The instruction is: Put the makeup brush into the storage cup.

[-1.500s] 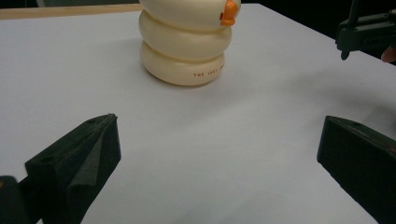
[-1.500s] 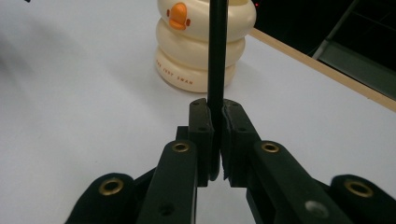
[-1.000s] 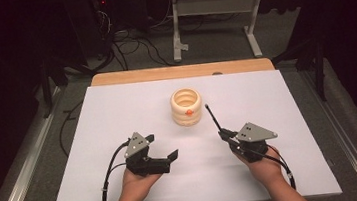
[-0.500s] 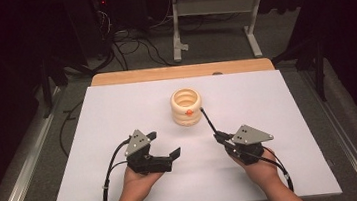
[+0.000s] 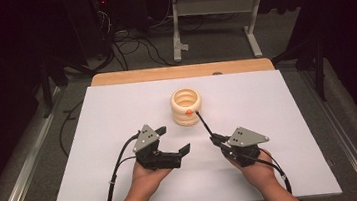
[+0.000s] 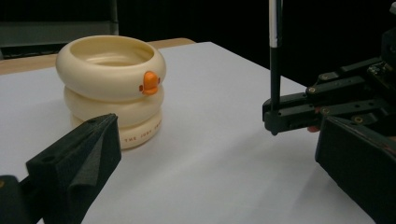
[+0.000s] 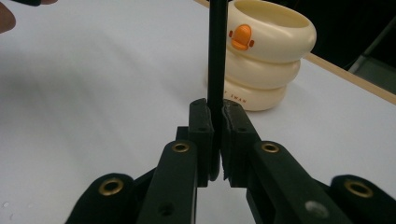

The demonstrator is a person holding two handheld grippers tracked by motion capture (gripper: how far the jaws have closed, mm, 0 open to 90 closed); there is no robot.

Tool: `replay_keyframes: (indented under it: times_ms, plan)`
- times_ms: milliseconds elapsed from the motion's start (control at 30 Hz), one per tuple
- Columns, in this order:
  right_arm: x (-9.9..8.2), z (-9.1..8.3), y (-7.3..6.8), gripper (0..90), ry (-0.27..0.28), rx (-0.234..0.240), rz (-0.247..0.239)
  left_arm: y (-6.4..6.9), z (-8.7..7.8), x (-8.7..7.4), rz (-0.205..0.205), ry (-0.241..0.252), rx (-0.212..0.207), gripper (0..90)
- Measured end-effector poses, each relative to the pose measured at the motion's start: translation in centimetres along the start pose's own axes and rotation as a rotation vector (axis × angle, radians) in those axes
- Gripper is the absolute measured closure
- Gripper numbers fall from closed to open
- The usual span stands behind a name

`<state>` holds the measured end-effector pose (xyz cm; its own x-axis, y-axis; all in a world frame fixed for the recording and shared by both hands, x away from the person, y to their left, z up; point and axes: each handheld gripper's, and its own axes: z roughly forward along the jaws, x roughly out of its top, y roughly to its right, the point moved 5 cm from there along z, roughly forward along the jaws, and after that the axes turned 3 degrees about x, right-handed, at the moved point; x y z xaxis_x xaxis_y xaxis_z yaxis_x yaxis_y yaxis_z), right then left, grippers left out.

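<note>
A cream holder (image 5: 186, 107) made of three stacked rings, with a small orange beak on its top ring, stands upright in the back middle of the white sheet. My right gripper (image 5: 217, 139) is shut on the lower end of a thin black pen (image 5: 204, 124). The pen slants up toward the holder, and its top is near the beak. In the right gripper view the pads (image 7: 201, 122) pinch the pen (image 7: 217, 51) with the holder (image 7: 266, 56) just behind. My left gripper (image 5: 174, 140) is open and holds nothing. Its view looks at the holder (image 6: 112, 88) and at the right gripper (image 6: 303, 109).
The white sheet (image 5: 117, 112) covers the table, and a wooden edge (image 5: 178, 72) shows along the back. Behind the table are a dark floor with cables (image 5: 125, 45) and a metal stand (image 5: 212, 6). Metal rails (image 5: 19, 182) run along both sides.
My left gripper has moved a little forward and toward the middle. The right gripper and the pen have shifted only slightly, toward the holder.
</note>
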<state>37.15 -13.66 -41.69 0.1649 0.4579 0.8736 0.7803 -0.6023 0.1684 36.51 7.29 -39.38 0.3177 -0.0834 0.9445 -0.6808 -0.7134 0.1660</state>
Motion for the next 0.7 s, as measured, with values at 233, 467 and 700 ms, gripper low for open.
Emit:
replay_keyframes:
  times_ms: [233, 467, 700]
  plan:
    - [0.0, 0.3, -0.6, 86.4, -0.003, 0.019, -0.003, 0.3, 0.7, 0.6, -0.004, 0.034, -0.036, 1.3]
    - [0.1, 0.6, -1.4, 86.4, -0.005, 0.041, -0.004, 1.0, 0.4, 0.5, 0.0, 0.044, -0.067, 1.8]
    - [0.2, 1.0, -2.3, 86.4, -0.008, 0.069, -0.005, 1.0, 0.4, 0.5, -0.002, 0.049, -0.068, 3.5]
